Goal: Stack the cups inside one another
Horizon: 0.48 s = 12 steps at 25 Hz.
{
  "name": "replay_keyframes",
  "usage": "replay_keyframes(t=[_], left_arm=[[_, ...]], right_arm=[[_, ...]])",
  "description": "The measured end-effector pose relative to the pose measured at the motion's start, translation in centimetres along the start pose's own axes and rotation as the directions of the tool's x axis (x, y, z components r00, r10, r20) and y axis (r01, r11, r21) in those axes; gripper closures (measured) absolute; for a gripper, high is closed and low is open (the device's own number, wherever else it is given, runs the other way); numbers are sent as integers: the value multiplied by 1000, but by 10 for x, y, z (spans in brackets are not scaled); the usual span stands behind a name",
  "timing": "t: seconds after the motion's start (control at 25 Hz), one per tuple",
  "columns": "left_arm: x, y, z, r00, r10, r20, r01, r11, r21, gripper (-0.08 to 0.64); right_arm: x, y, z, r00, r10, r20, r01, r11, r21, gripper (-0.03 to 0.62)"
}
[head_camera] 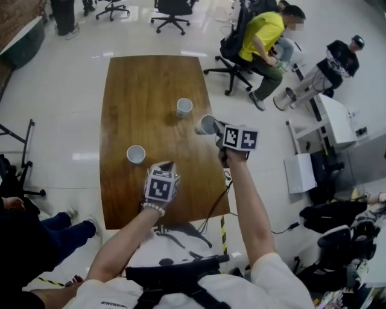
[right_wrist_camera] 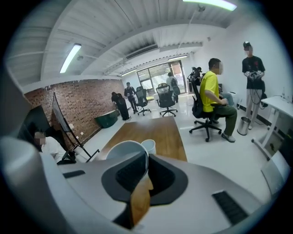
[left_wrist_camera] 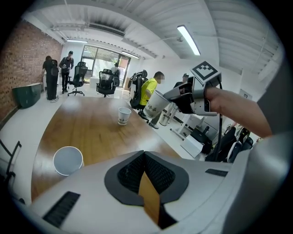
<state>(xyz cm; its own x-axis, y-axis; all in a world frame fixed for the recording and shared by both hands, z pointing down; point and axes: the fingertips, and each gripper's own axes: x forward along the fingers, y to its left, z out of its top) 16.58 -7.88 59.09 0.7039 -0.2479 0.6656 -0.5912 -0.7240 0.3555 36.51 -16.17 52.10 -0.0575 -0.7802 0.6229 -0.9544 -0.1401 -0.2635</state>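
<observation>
Three white paper cups are in view on or over a brown wooden table (head_camera: 126, 84). One cup (head_camera: 184, 107) stands upright mid-table, also showing in the left gripper view as the far cup (left_wrist_camera: 123, 114). A second cup (head_camera: 136, 154) stands nearer, left of my left gripper (head_camera: 167, 164), and is the near cup (left_wrist_camera: 67, 160) in that view. The left gripper (left_wrist_camera: 144, 154) is shut with nothing in it. My right gripper (head_camera: 216, 128) is shut on the rim of the third cup (head_camera: 207, 124), held tilted above the table's right edge; the held cup (right_wrist_camera: 126, 151) fills the right gripper view beside the far cup (right_wrist_camera: 149, 145).
A person in a yellow shirt (head_camera: 262, 36) sits on an office chair right of the table, another person (head_camera: 335, 63) beyond, with a bin (head_camera: 283, 99) and white desk (head_camera: 335, 121). Empty chairs (head_camera: 172, 12) stand at the far end. A cable (head_camera: 217, 202) hangs over the near edge.
</observation>
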Motion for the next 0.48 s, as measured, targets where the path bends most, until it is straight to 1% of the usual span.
replay_keyframes(t=[0.08,0.24,0.36,0.44,0.48], left_arm=[[2,-1,1,1000,6,-4,-6,1000,4,568],[7,-7,-5,999,-8,-33,9,1000,5,568],[11,-2,-6,999,10,-37,-10,1000,11,568],[16,5,-8,999,23,-34,-22,999,27,568],[17,8,-9,999,28,-38,-27,999,23,568]], right_arm=[[11,3,11,1000,19,-6,-19,1000,-20,572],[36,7,33,998,49,-25,-51,997,-60,572],[57,9,46,997,67,-44,-71,994,-85,572],[70,10,49,996,73,-55,-78,992,-95,572],[76,11,50,995,76,-59,-81,992,-99,572]])
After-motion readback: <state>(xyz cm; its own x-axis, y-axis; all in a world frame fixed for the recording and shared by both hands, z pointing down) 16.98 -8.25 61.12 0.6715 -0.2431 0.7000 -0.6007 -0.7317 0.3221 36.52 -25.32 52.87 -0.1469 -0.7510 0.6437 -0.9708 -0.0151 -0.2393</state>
